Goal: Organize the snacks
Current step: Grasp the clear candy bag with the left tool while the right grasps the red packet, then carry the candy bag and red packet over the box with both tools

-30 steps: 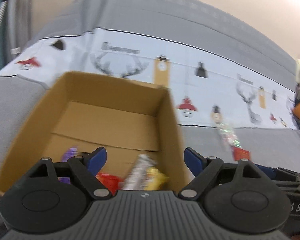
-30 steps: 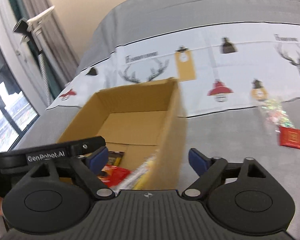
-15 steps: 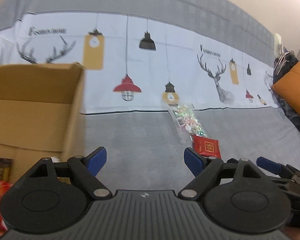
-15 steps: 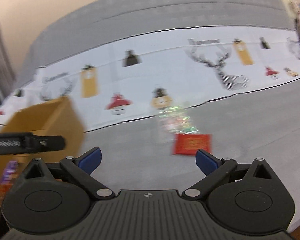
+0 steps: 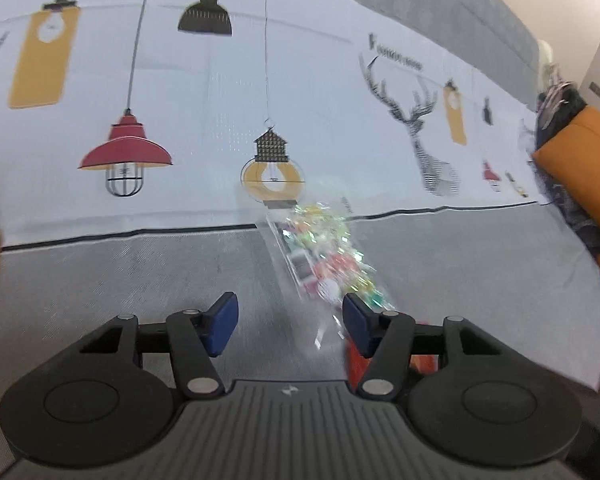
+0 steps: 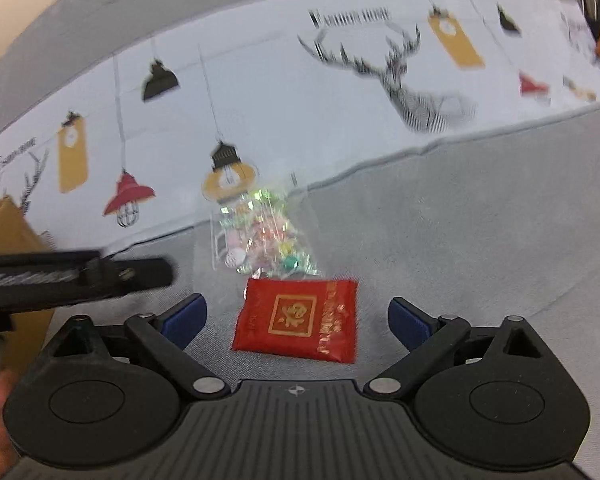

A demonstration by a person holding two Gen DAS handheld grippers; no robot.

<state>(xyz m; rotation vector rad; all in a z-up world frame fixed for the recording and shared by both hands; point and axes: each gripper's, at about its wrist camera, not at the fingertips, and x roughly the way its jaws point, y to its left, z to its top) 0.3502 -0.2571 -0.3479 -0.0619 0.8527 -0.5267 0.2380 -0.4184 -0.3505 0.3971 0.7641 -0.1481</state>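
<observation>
A clear bag of colourful candies (image 5: 324,264) lies on the grey cloth, just ahead of my open left gripper (image 5: 290,322), near its right fingertip. A red snack packet (image 5: 356,360) shows partly behind that finger. In the right wrist view the red packet (image 6: 298,320) lies flat between the tips of my open right gripper (image 6: 298,320), with the candy bag (image 6: 260,236) right behind it. The left gripper's body (image 6: 76,276) reaches in from the left. Both grippers are empty.
A corner of the cardboard box (image 6: 4,220) stands at the far left. The printed cloth with lamps and deer (image 5: 260,100) covers the back. An orange cushion (image 5: 580,160) and dark clutter lie at the far right.
Both grippers swung right, away from the cardboard box, and came down close to the candy bag and red packet. Both stayed open.
</observation>
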